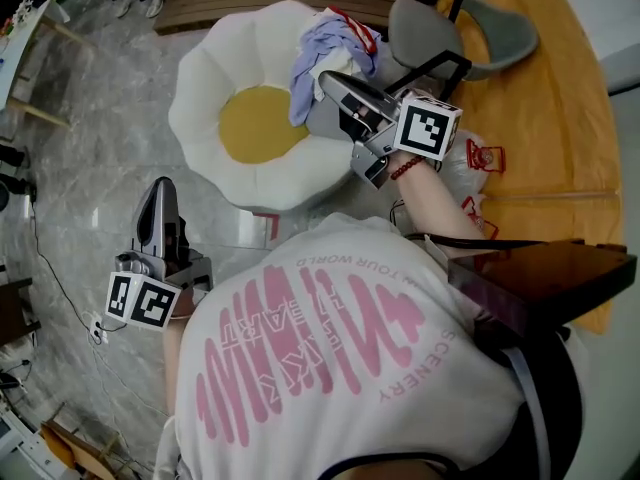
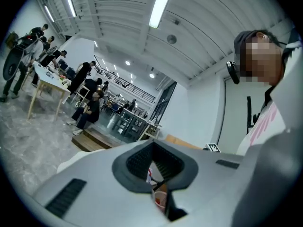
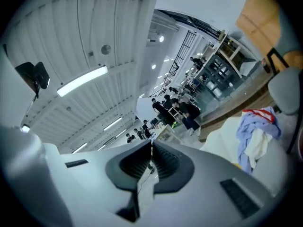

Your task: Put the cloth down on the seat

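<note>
Cloth, a crumpled bundle of lavender, white and red fabric (image 1: 322, 48), lies on the white petal-shaped cushioned seat (image 1: 205, 103) with the yellow round centre. It sits heaped at the far rim, with one fold trailing towards the yellow. In the head view your right gripper (image 1: 330, 83) hovers just beside that heap with nothing hanging from it. Your left gripper (image 1: 160, 190) hangs well apart, low over the grey marbled floor (image 1: 85, 168). In the left gripper view the left gripper (image 2: 152, 143) has its jaws together at the tips, with nothing clamped. Only background shows through the slit lower down, and what the small things there are I cannot tell. In the right gripper view the right gripper (image 3: 151, 144) has its jaws drawn together on nothing. The cloth (image 3: 253, 131) lies off to the side on the seat (image 3: 220, 136), clear of the pads. To my eye the placing itself is done, since the fabric rests on the seat and neither tool holds it. What is left is small. You might check that the heap will not slide off the rim, then take both grippers clear.
</note>
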Demonstrator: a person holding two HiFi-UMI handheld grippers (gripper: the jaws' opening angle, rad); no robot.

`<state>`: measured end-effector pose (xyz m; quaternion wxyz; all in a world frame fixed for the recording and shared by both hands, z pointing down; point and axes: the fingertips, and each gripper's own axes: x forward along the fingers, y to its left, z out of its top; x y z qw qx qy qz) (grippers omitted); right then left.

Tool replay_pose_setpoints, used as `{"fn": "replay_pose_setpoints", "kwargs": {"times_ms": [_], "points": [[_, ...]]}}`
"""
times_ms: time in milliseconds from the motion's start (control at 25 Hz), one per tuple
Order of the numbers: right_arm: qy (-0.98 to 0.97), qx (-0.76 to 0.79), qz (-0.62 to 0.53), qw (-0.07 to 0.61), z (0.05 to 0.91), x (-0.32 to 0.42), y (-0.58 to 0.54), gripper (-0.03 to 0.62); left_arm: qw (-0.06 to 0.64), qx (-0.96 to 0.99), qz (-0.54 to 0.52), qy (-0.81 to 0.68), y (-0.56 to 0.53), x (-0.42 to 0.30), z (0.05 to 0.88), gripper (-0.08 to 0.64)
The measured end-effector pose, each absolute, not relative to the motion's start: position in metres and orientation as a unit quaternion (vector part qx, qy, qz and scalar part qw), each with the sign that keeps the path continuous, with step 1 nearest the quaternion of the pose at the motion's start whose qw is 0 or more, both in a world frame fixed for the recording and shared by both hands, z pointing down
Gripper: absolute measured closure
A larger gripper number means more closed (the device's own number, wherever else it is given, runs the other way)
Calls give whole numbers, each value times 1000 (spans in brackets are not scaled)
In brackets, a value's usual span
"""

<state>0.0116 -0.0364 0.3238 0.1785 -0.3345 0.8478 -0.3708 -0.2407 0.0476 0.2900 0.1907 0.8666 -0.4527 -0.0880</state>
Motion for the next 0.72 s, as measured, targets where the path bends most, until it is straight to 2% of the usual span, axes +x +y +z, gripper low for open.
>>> {"fn": "replay_pose_setpoints", "kwargs": {"times_ms": [360, 720], "points": [[857, -331, -348, 185, 296, 75, -27, 580, 188, 863, -95, -459, 41, -192, 282, 551], [861, -353, -323, 173, 306, 118, 8, 581, 182, 875, -94, -438, 52, -153, 280, 551]]}}
